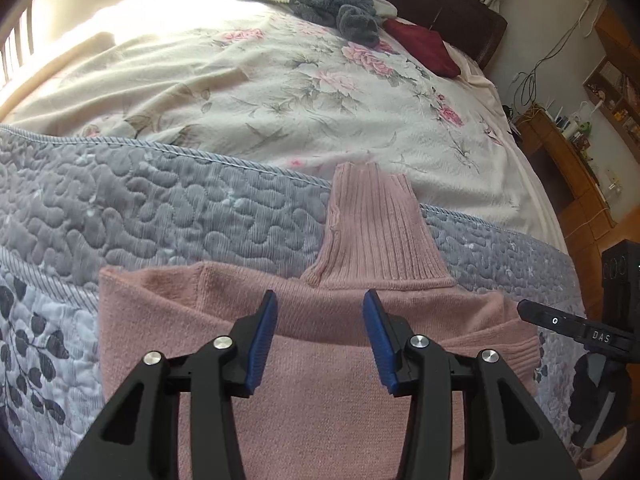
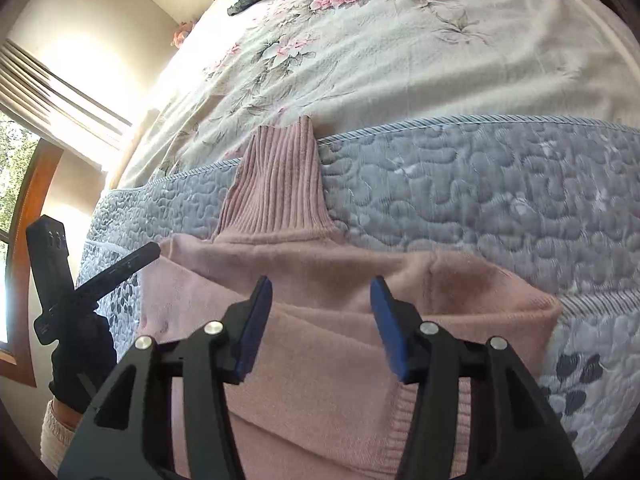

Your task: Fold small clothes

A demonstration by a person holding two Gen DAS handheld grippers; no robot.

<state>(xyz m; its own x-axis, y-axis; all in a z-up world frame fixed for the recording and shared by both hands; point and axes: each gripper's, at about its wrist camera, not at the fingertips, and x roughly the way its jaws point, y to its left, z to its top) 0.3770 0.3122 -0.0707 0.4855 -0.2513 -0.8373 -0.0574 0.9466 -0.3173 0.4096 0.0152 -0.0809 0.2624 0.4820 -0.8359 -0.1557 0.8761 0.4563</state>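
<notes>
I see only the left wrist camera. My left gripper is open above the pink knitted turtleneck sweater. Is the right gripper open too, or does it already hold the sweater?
Observer: The right gripper is open. Nothing is between its blue pads, and the pink knitted turtleneck sweater lies below it.
Operator: What holds the left gripper?
Observer: A hand in a black glove, with a cream knitted sleeve at the wrist.
Operator: What is behind that hand?
Observer: A window with a brown wooden frame, with blinds above it.
</notes>
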